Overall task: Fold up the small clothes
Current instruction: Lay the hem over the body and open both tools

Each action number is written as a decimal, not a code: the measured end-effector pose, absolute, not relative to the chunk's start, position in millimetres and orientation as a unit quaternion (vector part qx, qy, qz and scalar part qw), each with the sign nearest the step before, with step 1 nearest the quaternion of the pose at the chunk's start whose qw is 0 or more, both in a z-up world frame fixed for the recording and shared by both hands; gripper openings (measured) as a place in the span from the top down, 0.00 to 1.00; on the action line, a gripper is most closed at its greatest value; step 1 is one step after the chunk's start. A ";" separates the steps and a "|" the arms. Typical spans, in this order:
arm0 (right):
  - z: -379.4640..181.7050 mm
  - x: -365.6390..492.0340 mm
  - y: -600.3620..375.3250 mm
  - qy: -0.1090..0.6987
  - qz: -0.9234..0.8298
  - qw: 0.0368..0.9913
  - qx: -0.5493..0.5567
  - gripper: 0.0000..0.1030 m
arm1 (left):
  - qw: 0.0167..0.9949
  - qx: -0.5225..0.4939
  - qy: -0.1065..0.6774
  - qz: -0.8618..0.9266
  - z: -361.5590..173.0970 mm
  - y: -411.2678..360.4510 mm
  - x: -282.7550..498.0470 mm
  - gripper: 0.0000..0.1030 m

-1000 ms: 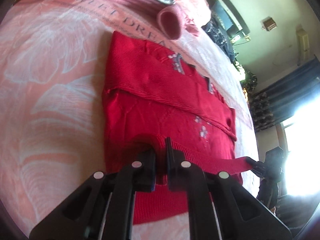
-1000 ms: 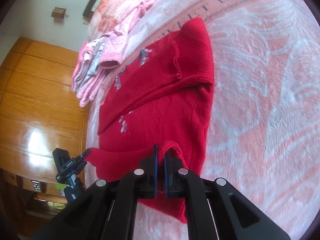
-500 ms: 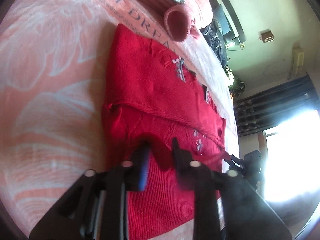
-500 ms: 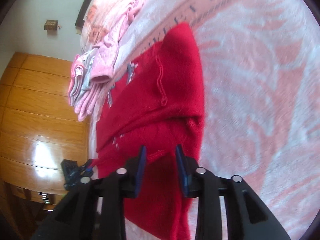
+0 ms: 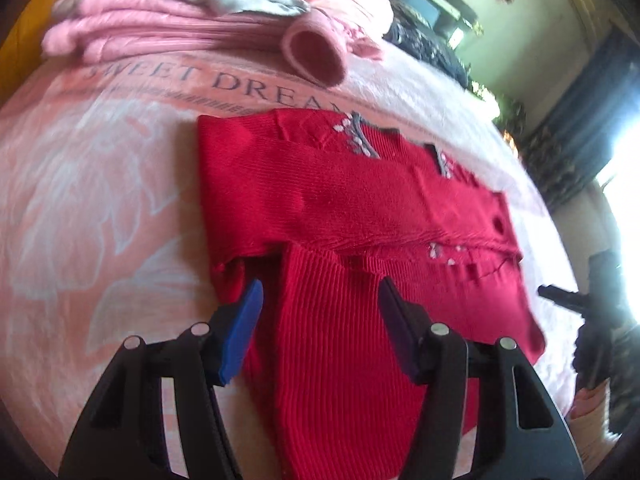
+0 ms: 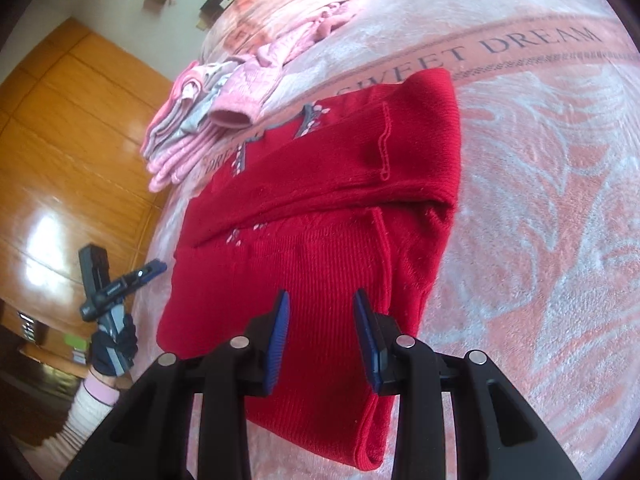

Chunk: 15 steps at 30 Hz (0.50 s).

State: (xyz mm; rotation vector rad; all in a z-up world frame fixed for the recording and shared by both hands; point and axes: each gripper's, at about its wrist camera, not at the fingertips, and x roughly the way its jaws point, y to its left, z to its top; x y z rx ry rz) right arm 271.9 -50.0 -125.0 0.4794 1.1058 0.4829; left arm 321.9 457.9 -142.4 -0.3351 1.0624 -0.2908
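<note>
A small red knit sweater (image 5: 352, 208) (image 6: 328, 208) lies folded flat on the pink bedspread, its sleeves laid across the chest and its ribbed hem folded up towards me. My left gripper (image 5: 318, 296) hangs open just above the left part of that hem fold, nothing between its fingers. My right gripper (image 6: 320, 308) is open too, over the right part of the hem. In the right wrist view the left gripper (image 6: 150, 270) shows at the sweater's far side, held by a gloved hand (image 6: 114, 344). The right gripper (image 5: 560, 294) appears at the edge of the left wrist view.
A stack of folded pink and grey clothes (image 5: 192, 12) (image 6: 200, 120) sits beyond the sweater near the "SWEET DREAM" lettering. The pink bedspread (image 5: 100, 184) (image 6: 540, 220) spreads wide on both sides. Orange wood panelling (image 6: 72, 152) and a bright window (image 5: 624, 184) lie past the bed.
Both grippers were shut on the sweater's hem, carried it up over the body, then opened and let it go. The hem now lies folded and both grippers have drawn back slightly.
</note>
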 end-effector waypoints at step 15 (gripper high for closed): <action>-135.1 272.9 -41.7 0.529 0.228 0.799 0.171 0.67 | 0.827 -0.085 0.534 -0.150 -168.9 439.7 348.8 0.49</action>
